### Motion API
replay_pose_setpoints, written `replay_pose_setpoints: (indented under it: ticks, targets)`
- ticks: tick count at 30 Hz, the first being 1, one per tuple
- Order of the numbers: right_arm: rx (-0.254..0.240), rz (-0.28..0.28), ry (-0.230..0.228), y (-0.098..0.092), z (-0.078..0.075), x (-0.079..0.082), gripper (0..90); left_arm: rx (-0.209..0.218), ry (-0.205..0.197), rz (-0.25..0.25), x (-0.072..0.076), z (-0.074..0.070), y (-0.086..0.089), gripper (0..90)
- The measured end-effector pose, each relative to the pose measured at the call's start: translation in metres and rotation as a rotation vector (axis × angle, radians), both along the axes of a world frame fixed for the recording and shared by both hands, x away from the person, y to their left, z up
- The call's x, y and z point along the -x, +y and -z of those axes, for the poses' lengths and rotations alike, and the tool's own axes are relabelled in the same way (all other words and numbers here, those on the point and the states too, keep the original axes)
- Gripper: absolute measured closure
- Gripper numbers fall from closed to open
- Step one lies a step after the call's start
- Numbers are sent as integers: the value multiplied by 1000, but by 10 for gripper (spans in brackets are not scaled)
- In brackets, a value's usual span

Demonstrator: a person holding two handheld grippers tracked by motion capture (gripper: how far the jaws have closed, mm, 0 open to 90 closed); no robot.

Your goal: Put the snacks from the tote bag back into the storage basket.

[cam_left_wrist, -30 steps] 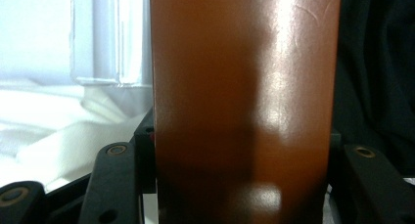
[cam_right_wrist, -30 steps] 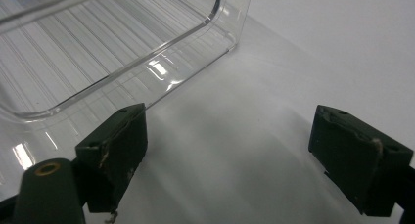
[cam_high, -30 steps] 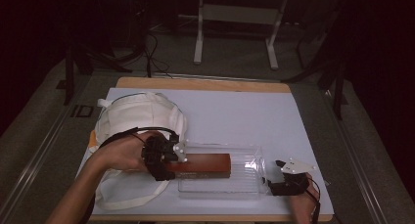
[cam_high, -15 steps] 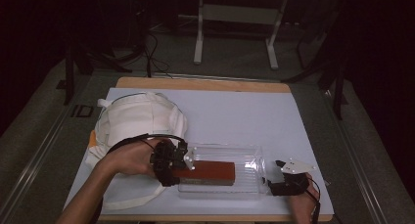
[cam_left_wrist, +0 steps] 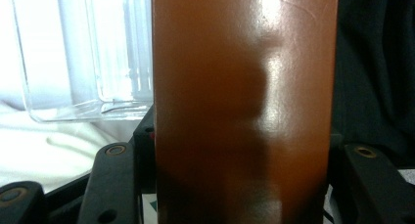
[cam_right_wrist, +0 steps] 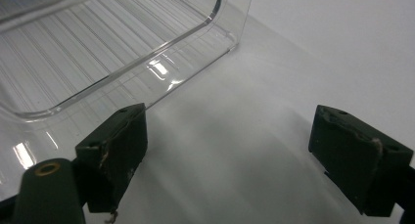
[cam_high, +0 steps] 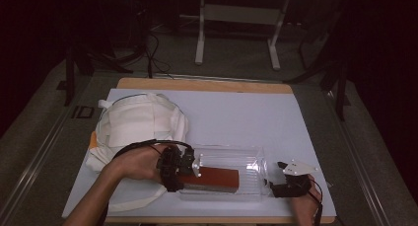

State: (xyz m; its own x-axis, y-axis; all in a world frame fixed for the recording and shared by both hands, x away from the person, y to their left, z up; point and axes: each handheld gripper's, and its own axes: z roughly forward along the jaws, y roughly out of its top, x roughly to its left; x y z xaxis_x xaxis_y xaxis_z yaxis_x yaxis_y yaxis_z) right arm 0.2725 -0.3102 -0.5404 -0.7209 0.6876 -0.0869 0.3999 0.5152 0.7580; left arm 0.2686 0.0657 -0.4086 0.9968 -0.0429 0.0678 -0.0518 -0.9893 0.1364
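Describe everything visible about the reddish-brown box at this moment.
The reddish-brown box is a long, glossy rectangular block with flat faces and crisp edges; its material looks like coated card or plastic. It lies lengthwise, roughly level, within the clear plastic bin near the table's front edge. The left gripper is shut on its left end, a jaw on either side in the left gripper view. Whether it rests on the bin's floor cannot be told.

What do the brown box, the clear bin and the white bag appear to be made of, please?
Brown box: probably coated card or plastic; its glossy face shows bright glare in the left gripper view. Clear bin: rigid transparent plastic, see-through with ribbed walls and sharp highlights. White bag: cloth, likely cotton canvas; matte, soft folds and limp straps.
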Motion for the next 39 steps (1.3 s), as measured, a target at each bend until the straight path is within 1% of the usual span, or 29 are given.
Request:
replay_pose_setpoints:
  ticks: [1, 4, 5, 6, 7, 9, 13, 17, 19, 26, 32, 34, 35, 36, 38, 39]
  targets:
    - [0, -1, 0, 0, 0, 0, 143, 0, 2, -3, 0, 0, -1, 436]
    - [1, -1, 0, 0, 0, 0, 143, -6, -15, 8, 1, 0, -3, 435]
    - [0, -1, 1, 0, 0, 0, 144, -8, -13, 5, 1, 0, -3, 435]
    - [0, -2, 1, 0, 0, 0, 143, -14, -21, 15, 1, 0, -5, 434]
    - [1, -2, 1, 0, 0, 0, 143, -13, -23, 11, 1, 0, -5, 434]
    - [2, -2, 1, 0, 0, 0, 144, -17, -22, 12, 1, 0, -7, 434]
    - [3, -4, 2, 0, 0, 0, 143, -27, -32, 24, 1, 0, -12, 433]
    - [2, -5, 4, 0, 0, -1, 144, -33, -24, 16, 2, -1, -16, 430]
    - [5, -5, 6, 0, 0, -1, 144, -36, -30, 26, 2, -2, -17, 429]
    - [5, -7, 6, 0, 0, -1, 144, -27, -11, 13, 1, 1, -16, 426]
    - [3, -7, 9, 0, 0, -1, 144, -24, -12, 16, 1, 4, -18, 426]
    - [4, -8, 10, 0, 0, -1, 144, -24, -15, 26, 1, 4, -20, 426]
    - [4, -8, 10, 0, 0, -1, 144, -20, -9, 18, 2, 3, -20, 424]
    - [4, -8, 10, 0, 0, -1, 144, -12, -4, 23, 2, 2, -21, 422]
    - [4, -9, 10, 0, 0, -1, 143, 27, 8, 23, 2, -2, -20, 413]
    - [3, -9, 12, 0, 0, -1, 144, 38, 15, 26, 2, -5, -21, 408]
